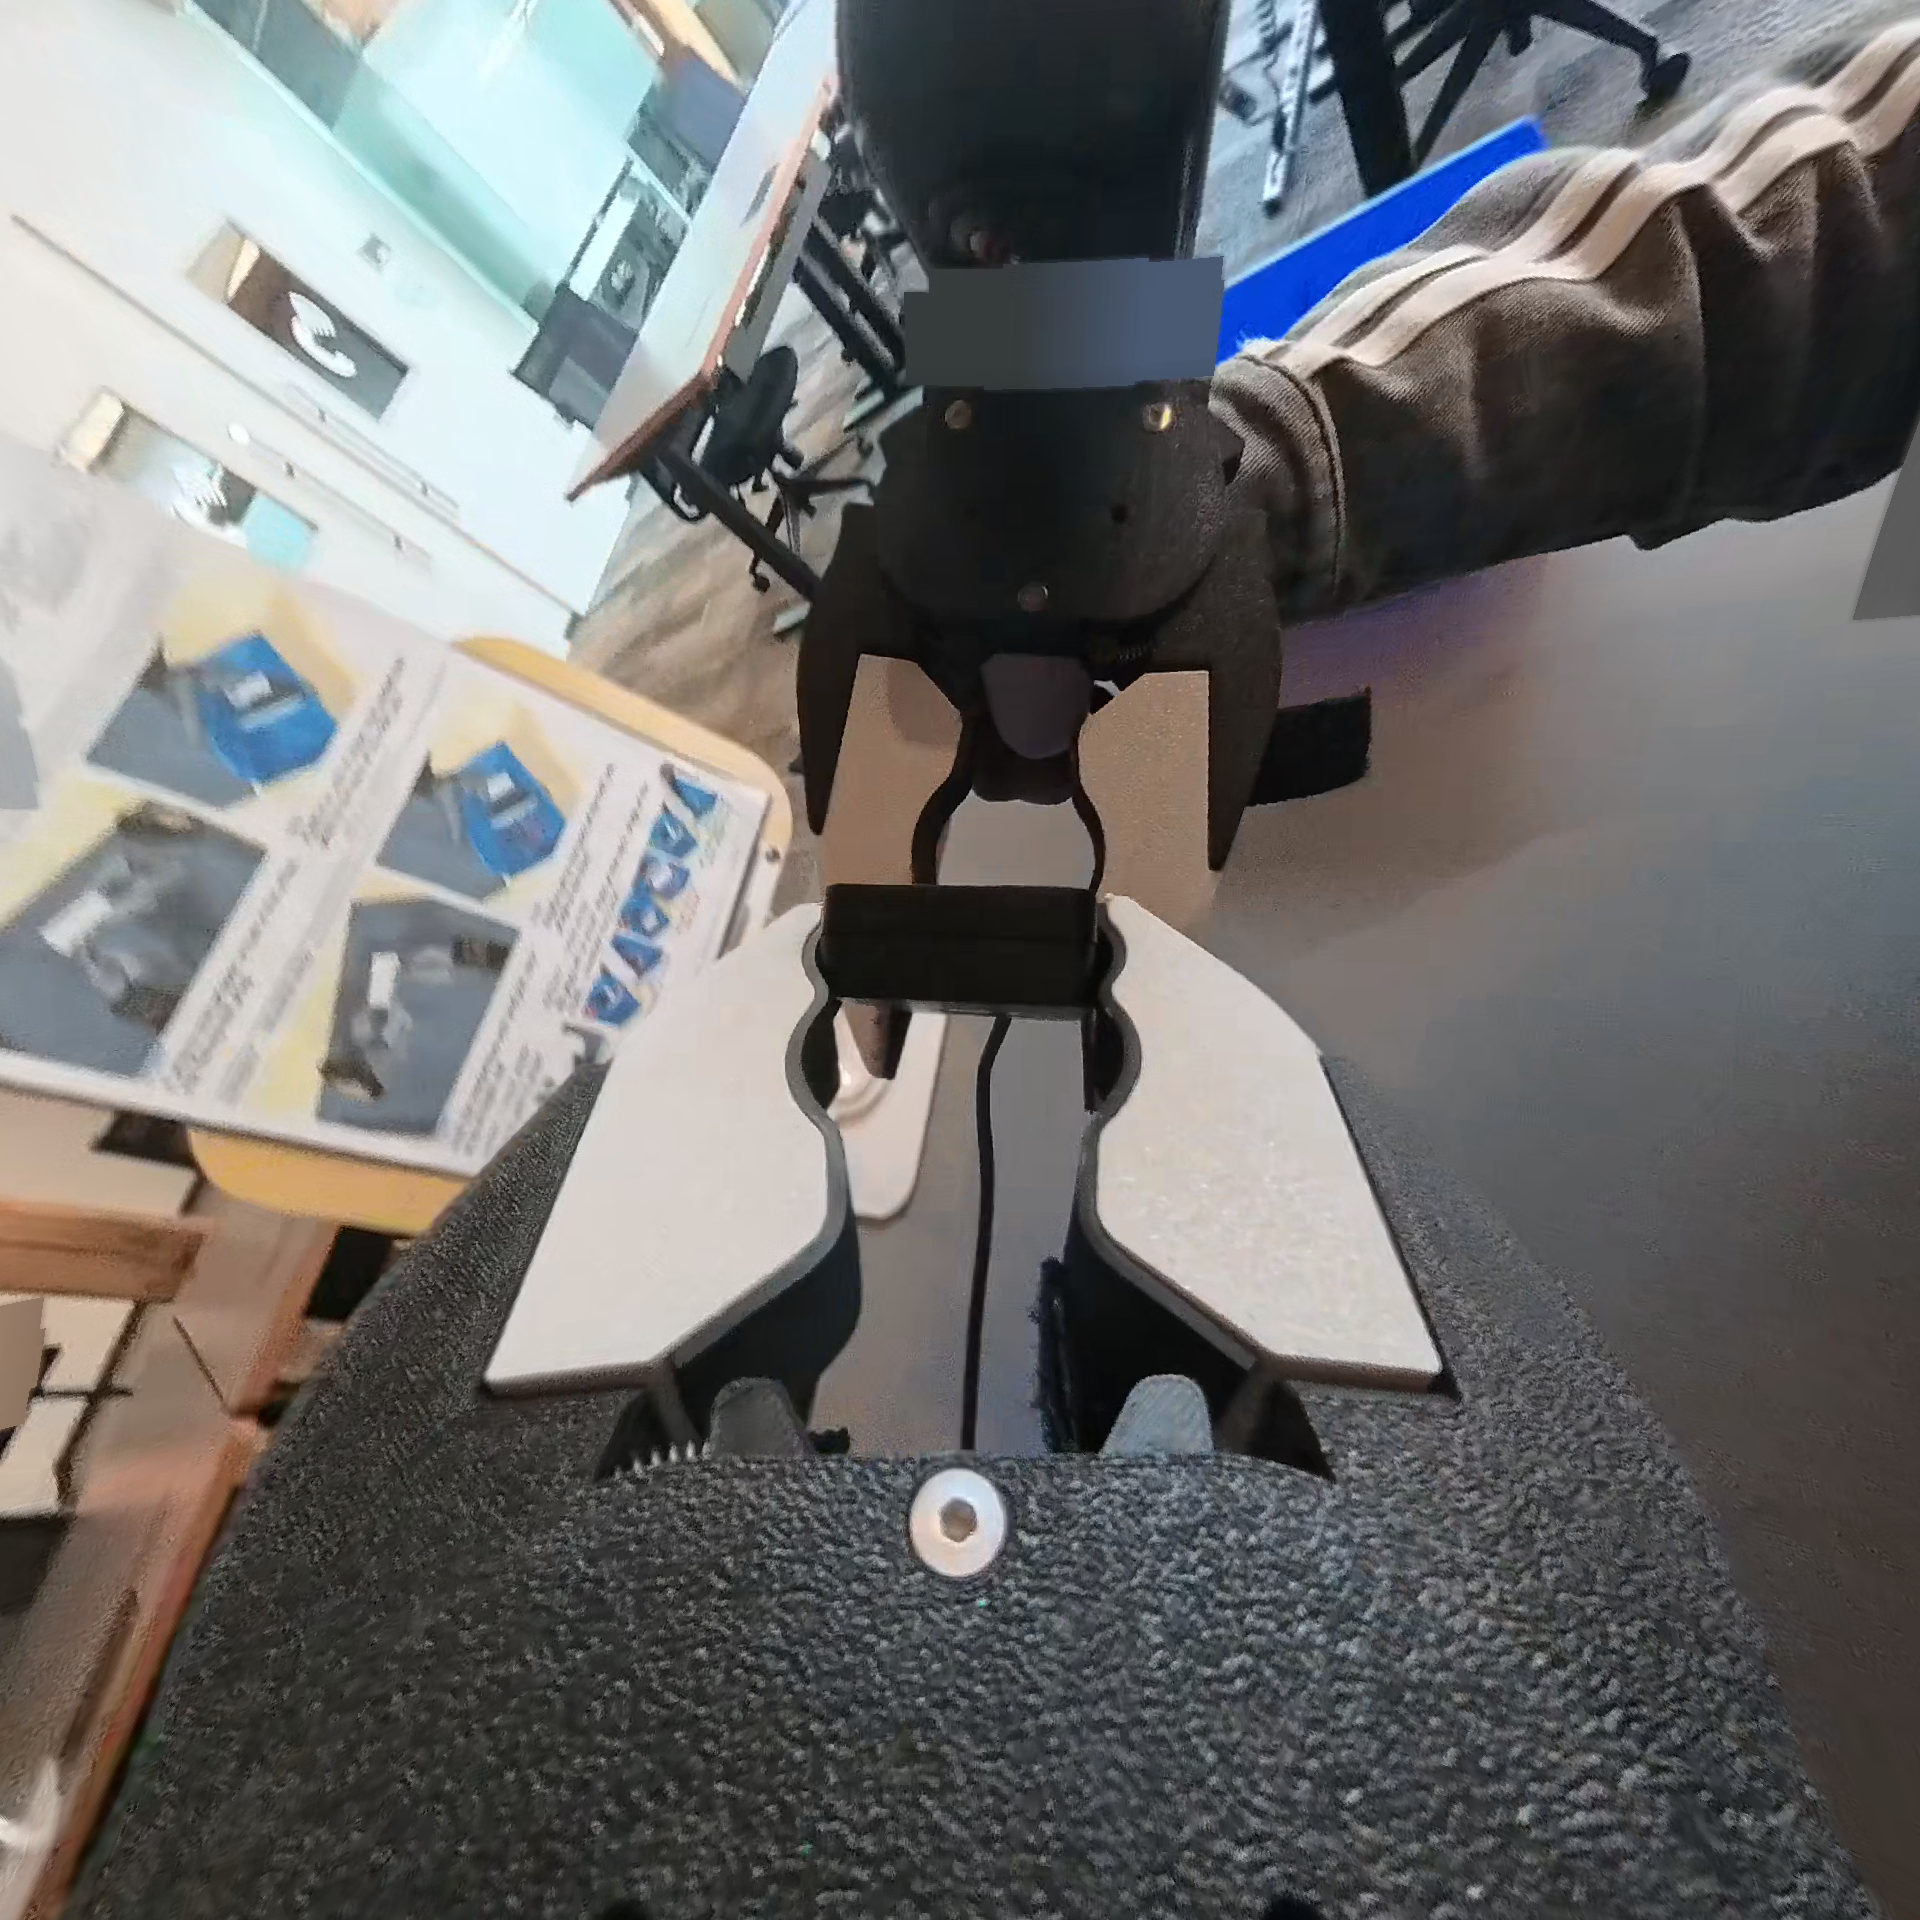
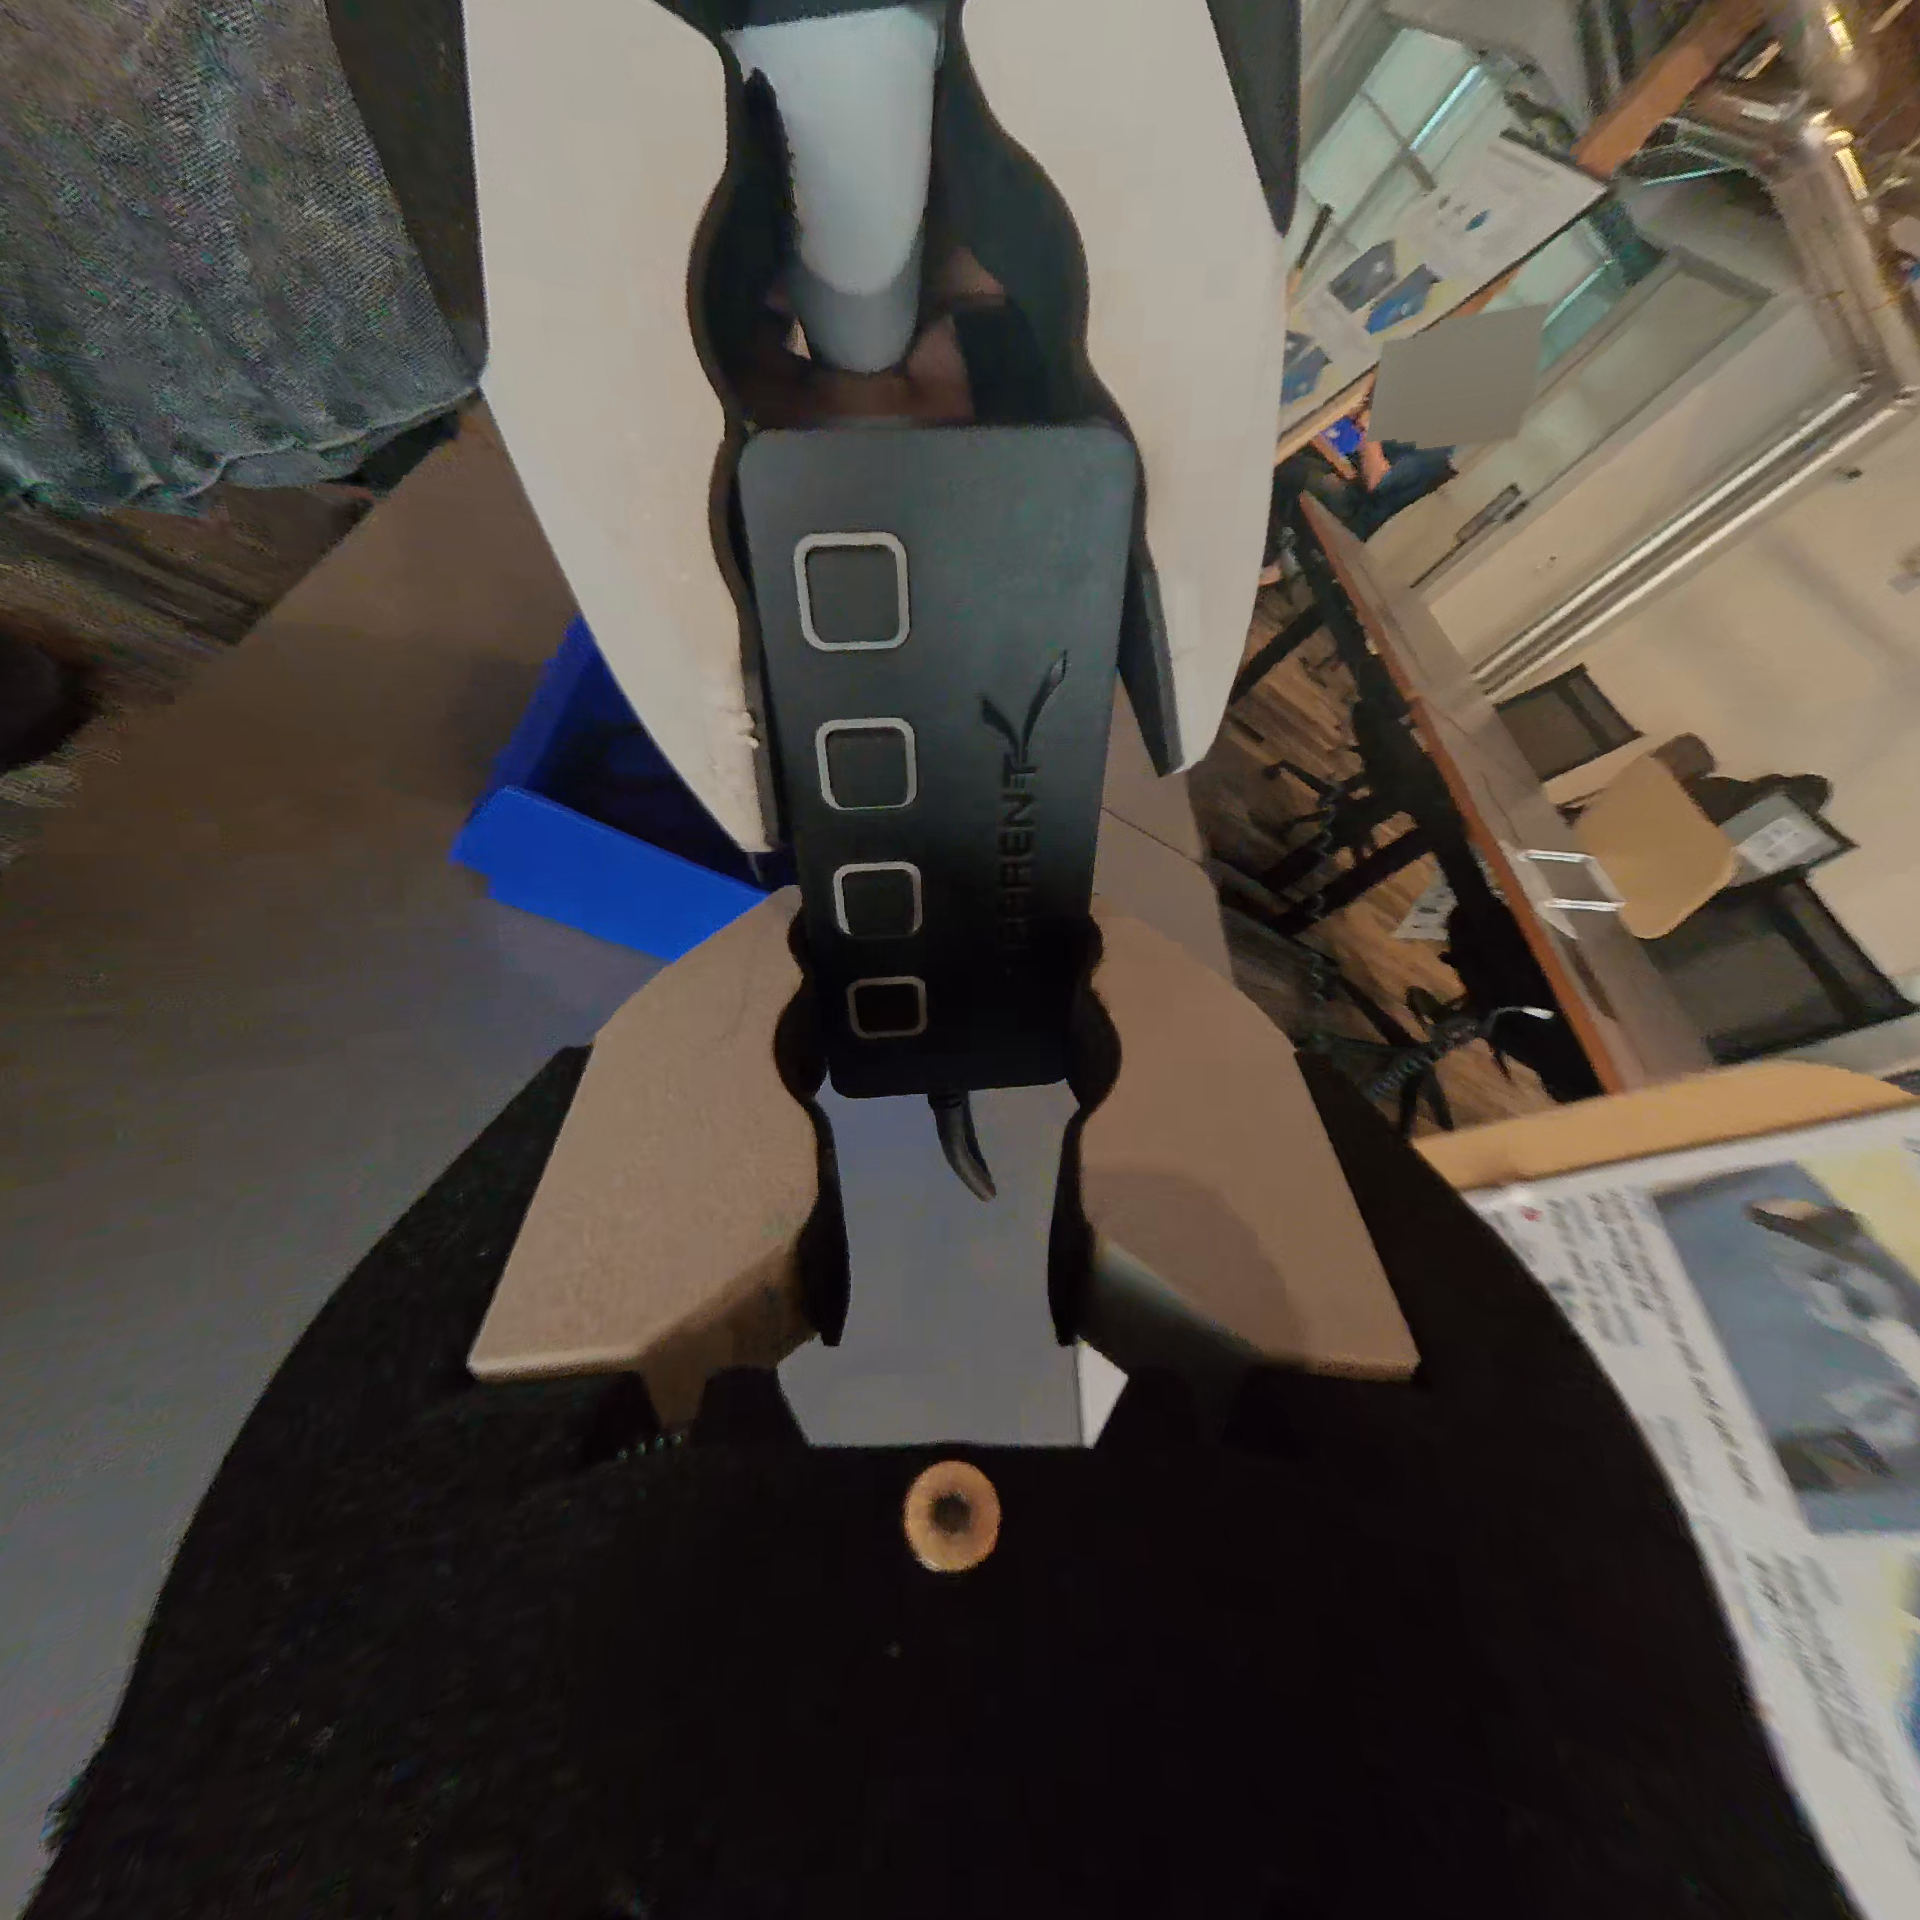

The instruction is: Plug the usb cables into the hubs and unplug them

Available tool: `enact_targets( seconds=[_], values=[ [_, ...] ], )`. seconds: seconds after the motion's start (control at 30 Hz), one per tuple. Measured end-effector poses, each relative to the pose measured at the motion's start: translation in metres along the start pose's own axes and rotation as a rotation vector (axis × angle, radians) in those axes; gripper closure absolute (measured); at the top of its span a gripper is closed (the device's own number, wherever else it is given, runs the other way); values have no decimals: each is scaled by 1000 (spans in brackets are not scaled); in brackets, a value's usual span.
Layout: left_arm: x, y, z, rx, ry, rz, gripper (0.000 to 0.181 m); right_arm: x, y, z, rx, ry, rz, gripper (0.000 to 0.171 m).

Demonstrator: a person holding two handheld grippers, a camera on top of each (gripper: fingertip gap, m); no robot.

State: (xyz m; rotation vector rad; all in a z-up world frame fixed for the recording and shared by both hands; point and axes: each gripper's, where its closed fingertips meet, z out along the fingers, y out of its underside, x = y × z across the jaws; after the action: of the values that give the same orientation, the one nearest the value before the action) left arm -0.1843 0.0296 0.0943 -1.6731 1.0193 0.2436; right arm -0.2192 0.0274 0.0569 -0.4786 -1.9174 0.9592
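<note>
Both claws are clamped on the same black hub, one at each end, held up off the grey table (image 1: 1558,935). In the right wrist view, the right claw (image 2: 951,997) pinches the cable end of the hub (image 2: 935,727), and only a short stub of its black cord (image 2: 966,1153) shows. Past that, the left claw (image 1: 956,951) grips the far end, so that end's ports are hidden. A sleeve (image 1: 1558,343) reaches in behind. The printed sheet (image 1: 312,852) off to the side is too blurry to make out.
</note>
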Motion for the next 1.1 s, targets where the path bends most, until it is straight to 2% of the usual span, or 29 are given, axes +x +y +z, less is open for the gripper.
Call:
enact_targets(
  seconds=[0.3, 0.43, 0.53, 0.63, 0.77, 1.1],
  values=[
    [7, -115, 50, 192, 6, 173, 135, 15, -15, -128, -168, 143, -104, 128],
    [20, -161, 76, 356, 28, 157, 135, 10, -14, -191, -275, 209, -112, 128],
    [37, -185, 95, 422, 74, 156, 135, -3, -4, -220, -334, 200, -67, 128],
    [52, -180, 111, 444, 95, 122, 136, -17, 16, -225, -366, 181, -24, 128],
    [65, -150, 121, 447, 102, 29, 136, -33, 42, -208, -388, 120, 26, 128],
    [74, -80, 91, 525, 46, -179, 136, -58, 56, -133, -294, -39, 105, 127]
  ],
)
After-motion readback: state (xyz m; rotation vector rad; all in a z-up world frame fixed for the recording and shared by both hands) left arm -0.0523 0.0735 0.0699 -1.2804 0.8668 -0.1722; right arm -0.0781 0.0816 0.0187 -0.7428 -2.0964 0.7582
